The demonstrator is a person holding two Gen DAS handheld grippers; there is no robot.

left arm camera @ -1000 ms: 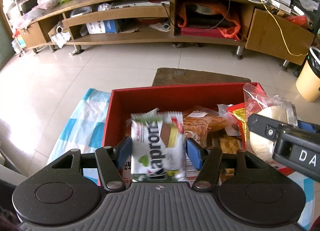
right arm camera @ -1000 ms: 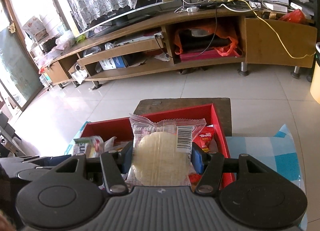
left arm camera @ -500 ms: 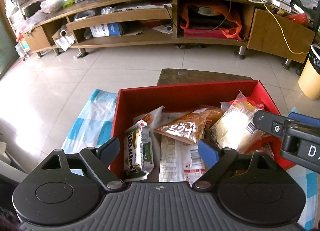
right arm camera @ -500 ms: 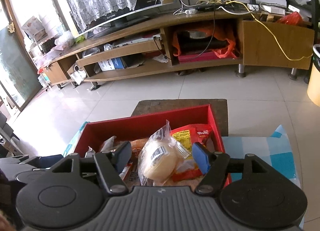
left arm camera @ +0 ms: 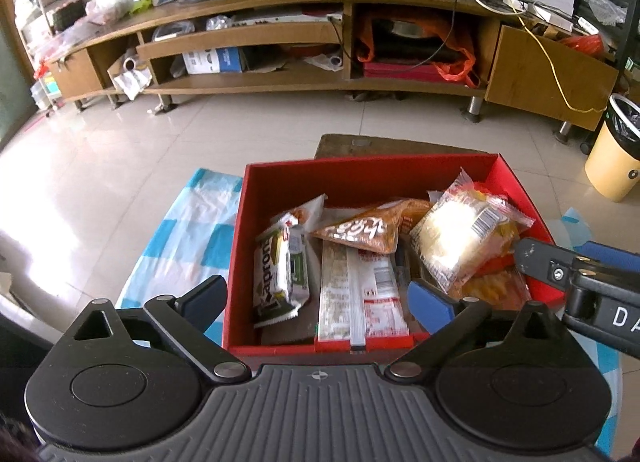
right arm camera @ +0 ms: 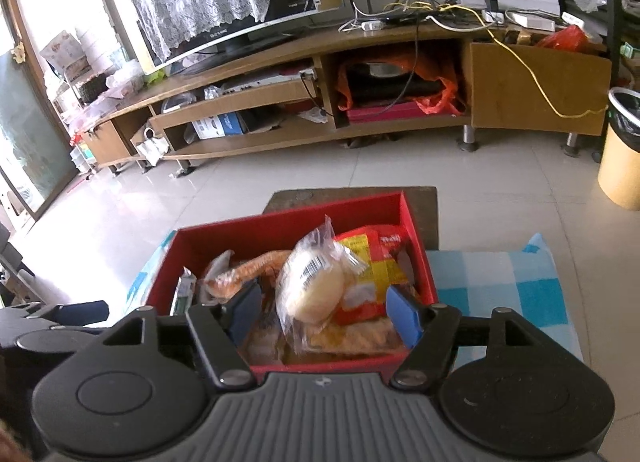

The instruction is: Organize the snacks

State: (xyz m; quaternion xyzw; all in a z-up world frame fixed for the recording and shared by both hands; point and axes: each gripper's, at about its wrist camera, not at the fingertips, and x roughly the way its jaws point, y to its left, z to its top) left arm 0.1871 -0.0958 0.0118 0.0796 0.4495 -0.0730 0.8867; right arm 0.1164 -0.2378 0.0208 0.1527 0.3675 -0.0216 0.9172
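A red box (left arm camera: 360, 174) sits on a blue-and-white checked cloth (left arm camera: 188, 238) and holds several snack packets. The green-and-white wafer packet (left arm camera: 280, 270) lies at the box's left. An orange packet (left arm camera: 360, 228) lies in the middle. A clear-wrapped round cake (left arm camera: 456, 238) rests at the right on red and yellow packets. My left gripper (left arm camera: 316, 302) is open and empty above the box's near edge. My right gripper (right arm camera: 324, 314) is open and empty, with the round cake (right arm camera: 316, 286) lying loose in the red box (right arm camera: 280, 226) beyond it.
A dark wooden stool (left arm camera: 380, 142) stands behind the box. A long wooden TV cabinet (left arm camera: 320, 46) runs along the back wall. A yellow bin (left arm camera: 612, 150) stands at the far right. Pale tiled floor (left arm camera: 120, 158) surrounds the cloth.
Both grippers opened. The wafer packet dropped from my left gripper into the box's left side. The round cake dropped from my right gripper into the box's right side. Both grippers drew back a little.
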